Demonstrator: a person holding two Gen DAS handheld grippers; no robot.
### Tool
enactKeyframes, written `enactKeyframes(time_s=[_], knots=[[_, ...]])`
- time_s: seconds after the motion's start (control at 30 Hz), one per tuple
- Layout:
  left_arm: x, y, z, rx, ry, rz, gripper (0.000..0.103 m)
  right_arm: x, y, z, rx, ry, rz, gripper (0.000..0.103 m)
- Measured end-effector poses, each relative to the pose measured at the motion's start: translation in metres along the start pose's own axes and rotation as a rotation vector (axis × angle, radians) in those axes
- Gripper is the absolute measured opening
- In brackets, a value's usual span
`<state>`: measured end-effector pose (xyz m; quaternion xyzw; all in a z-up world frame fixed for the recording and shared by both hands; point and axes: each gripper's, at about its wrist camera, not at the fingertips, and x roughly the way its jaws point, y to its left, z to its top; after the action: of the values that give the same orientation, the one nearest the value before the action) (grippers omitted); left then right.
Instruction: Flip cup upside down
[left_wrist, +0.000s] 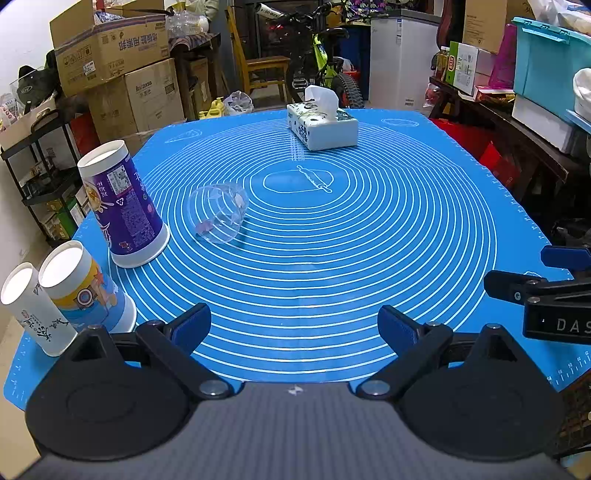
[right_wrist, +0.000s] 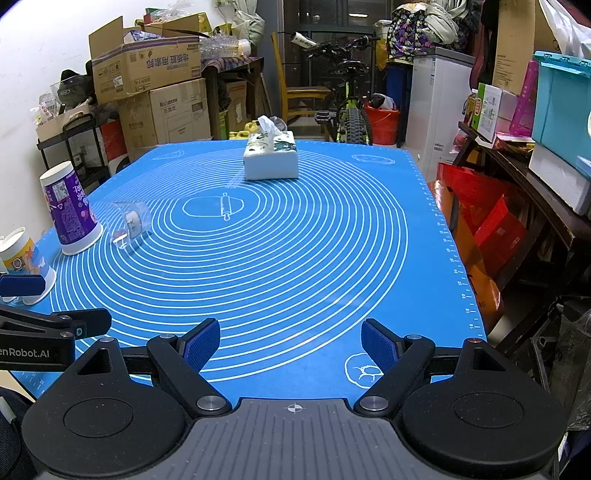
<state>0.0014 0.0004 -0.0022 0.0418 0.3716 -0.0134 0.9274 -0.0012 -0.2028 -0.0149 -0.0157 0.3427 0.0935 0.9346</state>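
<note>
Left hand-held gripper (left_wrist: 293, 330): jaws spread, nothing held, low over the counter's near edge.
Right hand-held gripper (right_wrist: 291, 345): jaws spread, nothing held.
Clear cup (left_wrist: 221, 213): lying on its side on the blue mat (left_wrist: 369, 258), beside the purple paper cup (left_wrist: 123, 205).
Handling: judged light, thin, slippery, crushable; grip gently across the sidewall.
Relative position: ahead-left of both grippers, well apart.

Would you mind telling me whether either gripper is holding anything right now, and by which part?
Nothing is held. The left gripper and right gripper are both open and empty; the clear cup stands untouched on the blue mat.
</note>
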Motion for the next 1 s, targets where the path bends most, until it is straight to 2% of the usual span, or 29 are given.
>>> enactKeyframes(time_s=[1.0], knots=[[0.0022,0.0020,0.0022,0.003,-0.007,0.005,0.096,0.0018,-0.0018,-0.0017,-0.003,0.001,0.001,0.086]])
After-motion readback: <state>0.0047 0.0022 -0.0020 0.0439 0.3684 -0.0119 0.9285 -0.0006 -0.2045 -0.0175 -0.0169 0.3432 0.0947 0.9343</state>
